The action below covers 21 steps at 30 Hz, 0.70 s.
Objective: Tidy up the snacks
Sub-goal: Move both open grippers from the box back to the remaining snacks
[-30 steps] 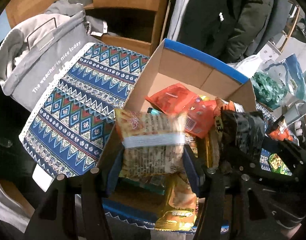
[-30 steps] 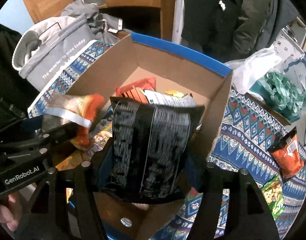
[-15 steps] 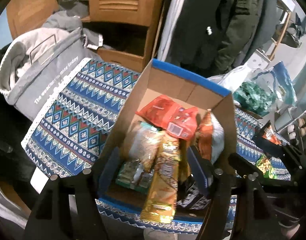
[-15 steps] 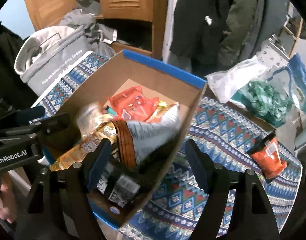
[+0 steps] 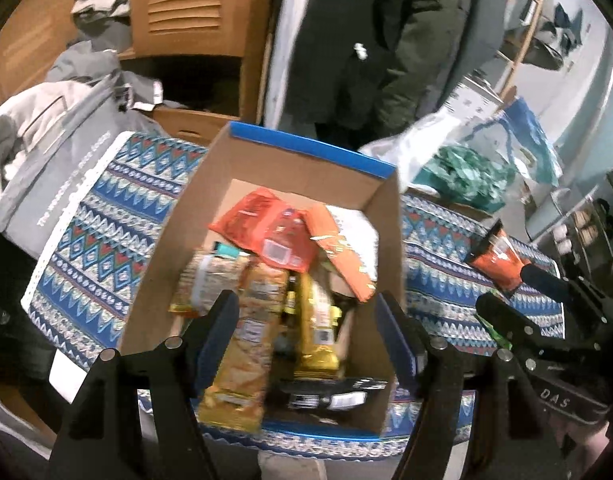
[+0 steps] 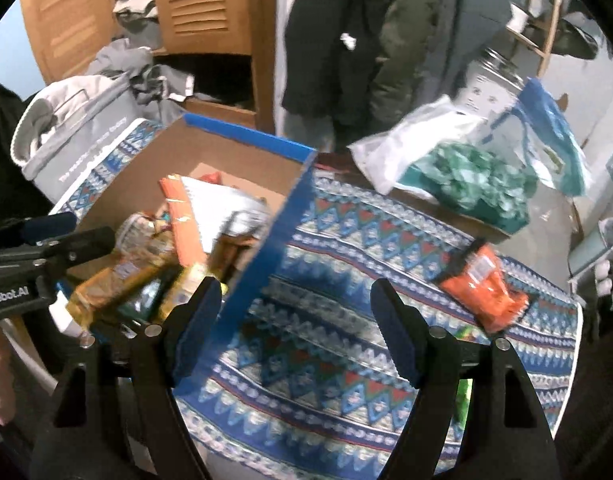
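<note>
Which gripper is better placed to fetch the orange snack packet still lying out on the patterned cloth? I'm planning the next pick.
Probably the right gripper: it is open, empty and over the patterned cloth, the orange snack packet just ahead. The left gripper hangs over the cardboard box.

The print on the snack packets [image 5: 266, 240] in the cardboard box [image 5: 306, 148] is too blurred to read. The box's right wall [image 6: 266, 256] hides part of its contents in the right wrist view. A green packet [image 6: 462, 396] shows only partly behind the right gripper's finger [image 6: 394, 332].
</note>
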{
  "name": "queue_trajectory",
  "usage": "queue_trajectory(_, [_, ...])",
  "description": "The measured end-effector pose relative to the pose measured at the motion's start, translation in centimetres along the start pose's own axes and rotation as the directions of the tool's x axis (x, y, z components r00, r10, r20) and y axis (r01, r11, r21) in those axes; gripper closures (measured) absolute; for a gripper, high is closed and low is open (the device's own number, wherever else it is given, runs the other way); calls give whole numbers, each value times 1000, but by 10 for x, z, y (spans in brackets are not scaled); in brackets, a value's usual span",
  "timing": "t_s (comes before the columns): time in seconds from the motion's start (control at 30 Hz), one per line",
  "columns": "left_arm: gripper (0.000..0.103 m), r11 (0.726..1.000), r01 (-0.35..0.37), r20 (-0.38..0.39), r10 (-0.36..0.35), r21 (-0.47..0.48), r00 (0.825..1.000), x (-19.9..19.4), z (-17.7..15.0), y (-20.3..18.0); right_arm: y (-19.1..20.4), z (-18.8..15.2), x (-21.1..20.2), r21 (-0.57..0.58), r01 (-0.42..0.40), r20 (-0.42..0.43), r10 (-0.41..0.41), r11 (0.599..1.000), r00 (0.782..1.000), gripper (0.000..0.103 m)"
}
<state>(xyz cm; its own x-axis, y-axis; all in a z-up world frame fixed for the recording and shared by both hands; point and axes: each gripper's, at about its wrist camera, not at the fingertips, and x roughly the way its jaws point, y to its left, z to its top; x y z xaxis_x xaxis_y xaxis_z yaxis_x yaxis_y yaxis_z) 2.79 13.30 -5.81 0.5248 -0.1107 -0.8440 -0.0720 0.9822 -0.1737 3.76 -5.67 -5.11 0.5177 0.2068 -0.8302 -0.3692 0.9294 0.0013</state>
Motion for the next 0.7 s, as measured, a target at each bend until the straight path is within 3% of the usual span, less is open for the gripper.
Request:
queue_trajectory(0.47, [31, 990, 79, -93, -68, 117, 993, 21, -15, -90, -97, -41, -17, 86, 98, -18, -97, 991, 995, 27])
queue_trajectory(0.7, [31, 987, 92, -136, -74, 133, 988, 38, -14, -131, -143, -50, -12, 106, 104, -43, -100, 989, 994, 27])
